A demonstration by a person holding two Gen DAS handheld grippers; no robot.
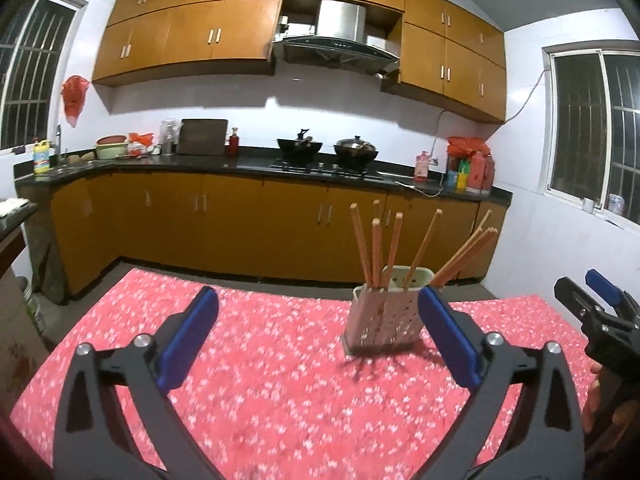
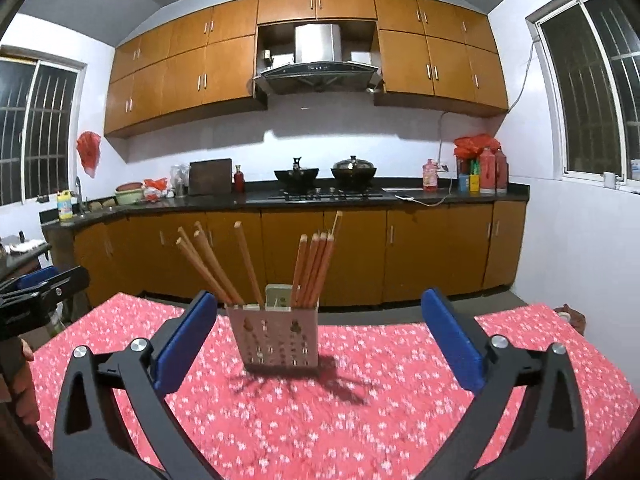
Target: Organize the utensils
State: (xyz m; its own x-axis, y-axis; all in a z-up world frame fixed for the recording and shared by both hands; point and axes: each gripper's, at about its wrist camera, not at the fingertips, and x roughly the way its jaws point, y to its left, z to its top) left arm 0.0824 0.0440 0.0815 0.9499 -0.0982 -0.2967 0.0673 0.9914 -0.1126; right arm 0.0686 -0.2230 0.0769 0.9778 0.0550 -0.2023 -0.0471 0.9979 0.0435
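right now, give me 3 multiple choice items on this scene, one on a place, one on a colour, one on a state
1. Where does the utensil holder stand?
A. on the red floral tablecloth
B. on the black counter
C. on the floor

2. What colour are the pads on the right tool?
A. green
B. blue
C. white

3. How are the chopsticks placed?
A. flat on the cloth
B. held in a tool
C. standing in the holder

Answers: 1 A, the holder sits on the cloth with its shadow beside it. 2 B, both pads show blue. 3 C, they rise from the holder, and both the right tool and the left tool are open and hold nothing.
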